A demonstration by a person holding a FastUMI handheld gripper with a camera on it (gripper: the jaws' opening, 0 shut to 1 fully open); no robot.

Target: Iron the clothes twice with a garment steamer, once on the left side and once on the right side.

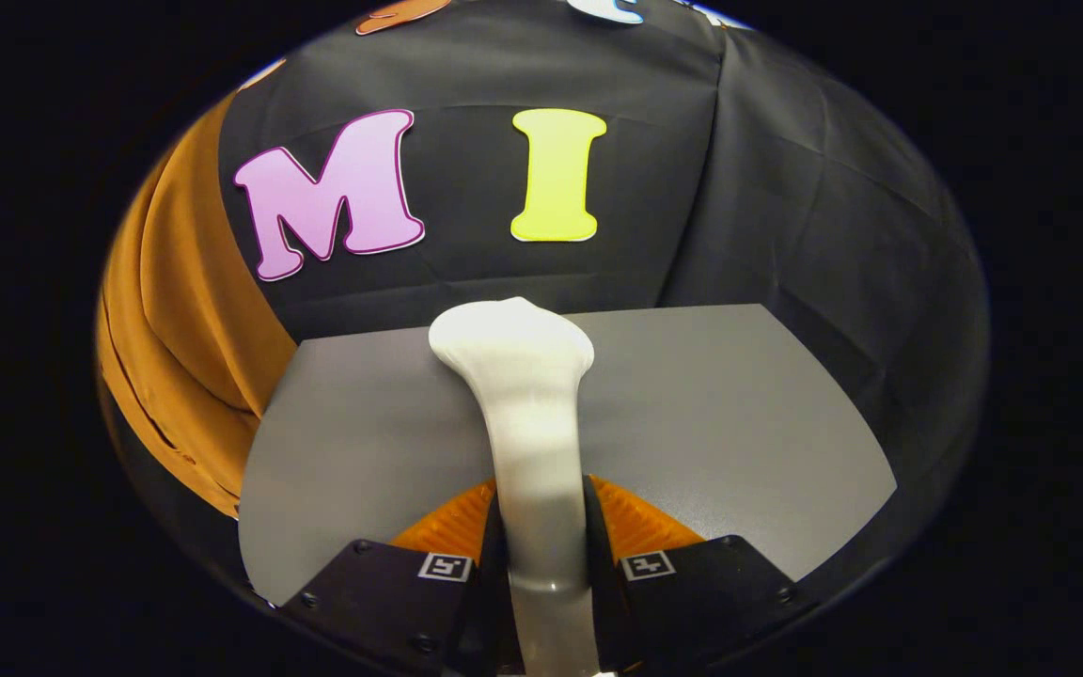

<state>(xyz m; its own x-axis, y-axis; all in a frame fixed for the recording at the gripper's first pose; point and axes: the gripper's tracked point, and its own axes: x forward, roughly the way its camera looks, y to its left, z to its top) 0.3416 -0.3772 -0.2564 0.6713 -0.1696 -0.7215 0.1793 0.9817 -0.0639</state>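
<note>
A white garment steamer [527, 404] runs forward from between the two fingers, its slim handle pressed by both of them and its wide head at the far end. My gripper [541, 527] is shut on that handle. The steamer's head hangs over the grey table [739, 414], near its far edge. An orange-brown garment [180, 310] hangs to the left, beyond the table's left edge and apart from the steamer head.
The grey table spreads under and to both sides of the steamer. Black cloth walls stand close behind the table and to the right.
</note>
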